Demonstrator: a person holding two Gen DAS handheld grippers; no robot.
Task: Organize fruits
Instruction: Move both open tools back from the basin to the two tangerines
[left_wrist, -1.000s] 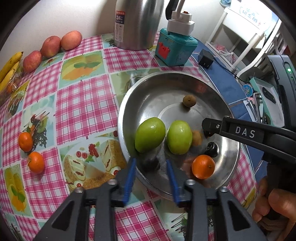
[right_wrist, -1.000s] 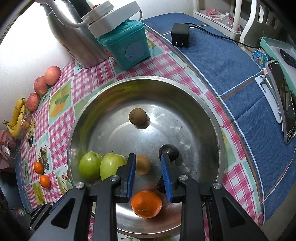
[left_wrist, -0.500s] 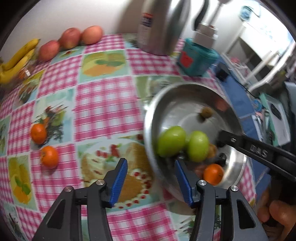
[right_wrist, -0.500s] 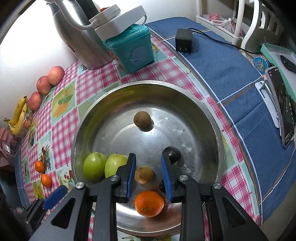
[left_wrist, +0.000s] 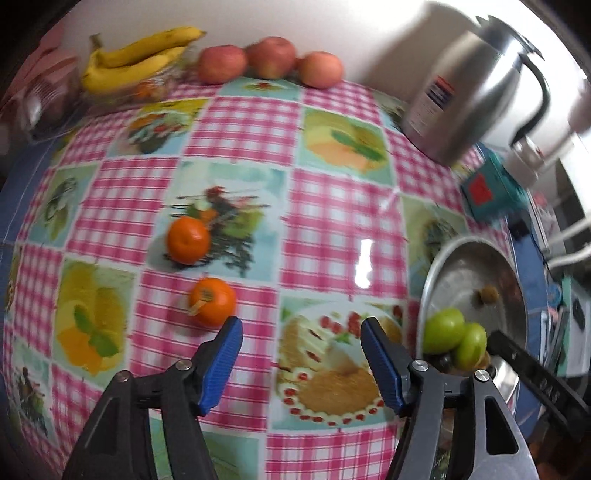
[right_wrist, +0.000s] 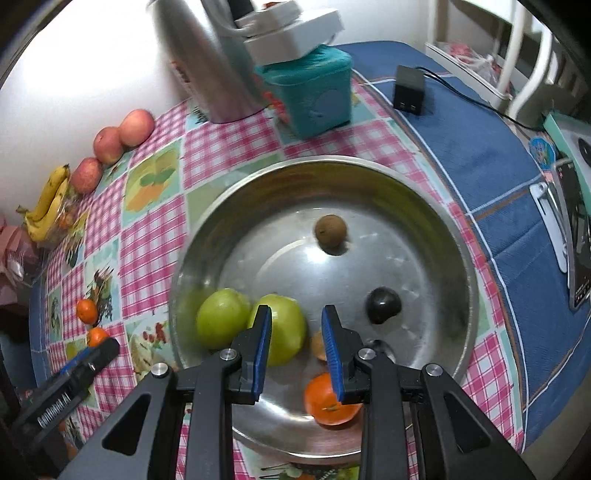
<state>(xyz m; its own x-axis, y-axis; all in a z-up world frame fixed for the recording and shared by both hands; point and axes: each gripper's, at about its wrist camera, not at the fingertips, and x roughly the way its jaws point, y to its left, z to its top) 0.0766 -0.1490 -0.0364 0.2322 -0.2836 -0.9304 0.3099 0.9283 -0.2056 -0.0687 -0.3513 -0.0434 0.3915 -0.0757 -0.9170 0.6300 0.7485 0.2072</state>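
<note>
Two tangerines (left_wrist: 188, 240) (left_wrist: 213, 301) lie on the checked tablecloth (left_wrist: 332, 206) ahead of your left gripper (left_wrist: 301, 363); its blue fingers are spreading with nothing between them, the nearer tangerine just beyond the left tip. Your right gripper (right_wrist: 296, 352) hangs over the steel bowl (right_wrist: 458, 258), fingers drawn as close as they go, pinching nothing. Inside the bowl sit two green fruits (right_wrist: 221, 323) (right_wrist: 286, 332), another tangerine (right_wrist: 327, 402), a brown fruit (right_wrist: 330, 230) and a dark one (right_wrist: 383, 304).

A small tan fruit (right_wrist: 318, 345) sits half hidden behind the right gripper (right_wrist: 295, 345); a tangerine (right_wrist: 330, 400) below is partly covered too.
</note>
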